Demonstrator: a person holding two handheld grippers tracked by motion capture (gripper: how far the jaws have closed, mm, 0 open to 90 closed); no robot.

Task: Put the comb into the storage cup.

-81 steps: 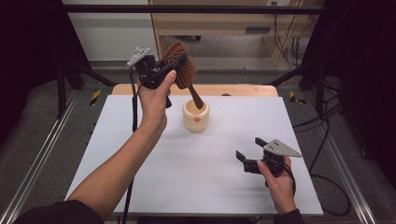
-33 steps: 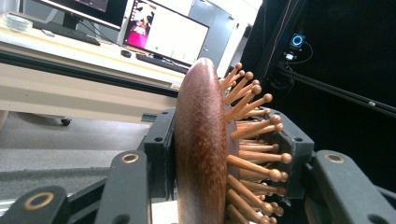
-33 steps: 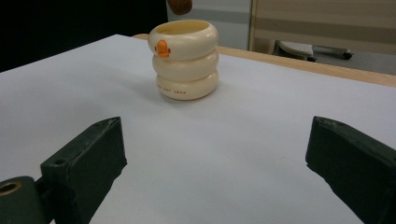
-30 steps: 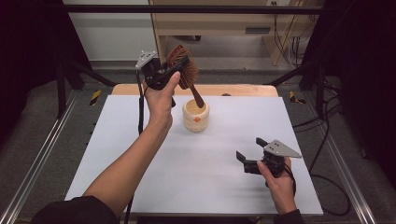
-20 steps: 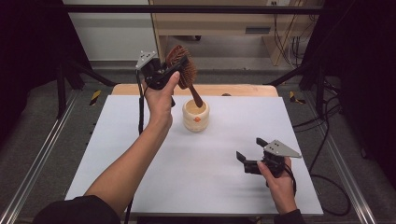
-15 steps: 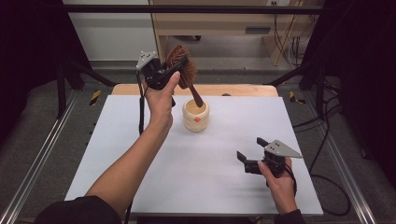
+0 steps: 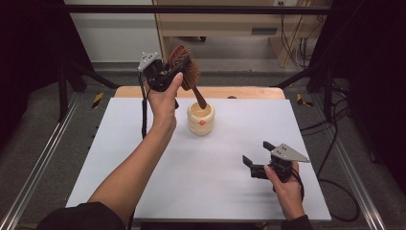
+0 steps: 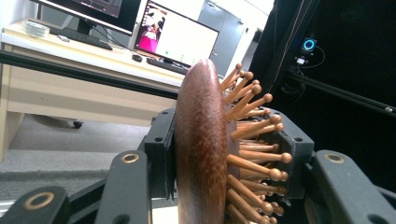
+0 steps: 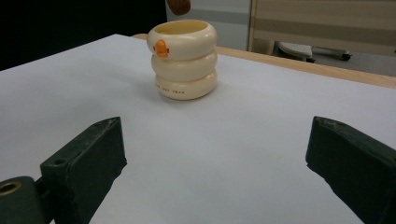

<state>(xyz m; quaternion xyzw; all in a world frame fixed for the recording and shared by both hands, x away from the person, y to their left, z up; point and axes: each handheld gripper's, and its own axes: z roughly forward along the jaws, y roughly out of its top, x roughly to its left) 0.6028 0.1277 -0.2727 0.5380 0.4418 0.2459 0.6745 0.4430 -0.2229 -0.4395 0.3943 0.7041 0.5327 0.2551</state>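
White table point(image 7: 143, 143): bore all items.

Left gripper point(image 7: 168, 76): raised above the far left of the table, jaws clamped on the head of the hairbrush point(image 7: 186, 72).

Right gripper point(image 7: 258, 158): near right, on the table, jaws wide apart, holding nothing.

Cream cup point(image 7: 200, 118): far centre, just right of the left hand point(image 7: 163, 103).

Hairbrush: tilted, handle tip hung over the cup's mouth; whether it touched the rim could not be told.
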